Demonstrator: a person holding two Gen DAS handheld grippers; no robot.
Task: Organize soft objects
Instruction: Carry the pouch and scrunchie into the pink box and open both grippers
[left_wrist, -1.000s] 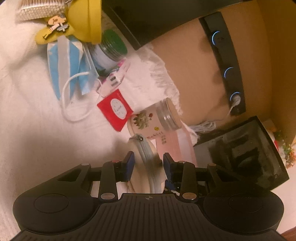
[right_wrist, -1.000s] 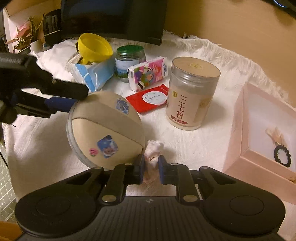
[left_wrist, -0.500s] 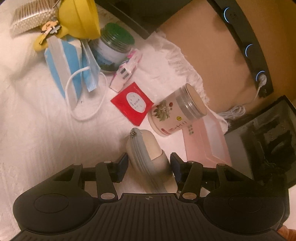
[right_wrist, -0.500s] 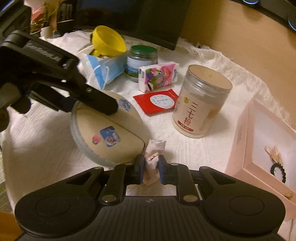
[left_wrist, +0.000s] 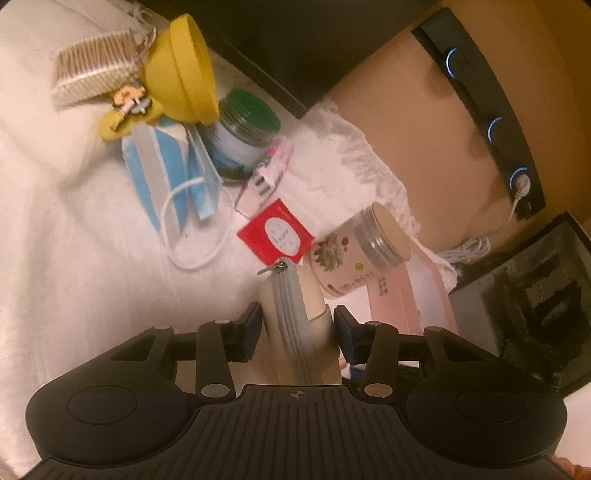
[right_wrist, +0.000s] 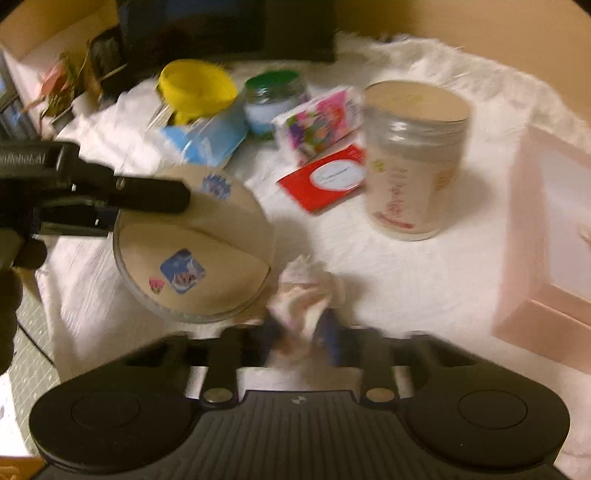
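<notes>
Left gripper (left_wrist: 297, 330): its jaws stand apart on either side of the round beige fabric pouch with a grey zipper (left_wrist: 295, 314). The left finger sits at the pouch's flank; a narrow gap shows at the right finger. The pouch rests edge-up on the white cloth (left_wrist: 92, 240), with the zipper pull towards the red square sachet (left_wrist: 275, 232).

Right gripper (right_wrist: 301, 332): the view is motion-blurred. Its fingers are closed on the crumpled white tissue (right_wrist: 303, 291), which sticks up between them just beside the pouch's lower rim. The tall clear jar with a tan lid (right_wrist: 415, 158) stands upright nearby.
</notes>
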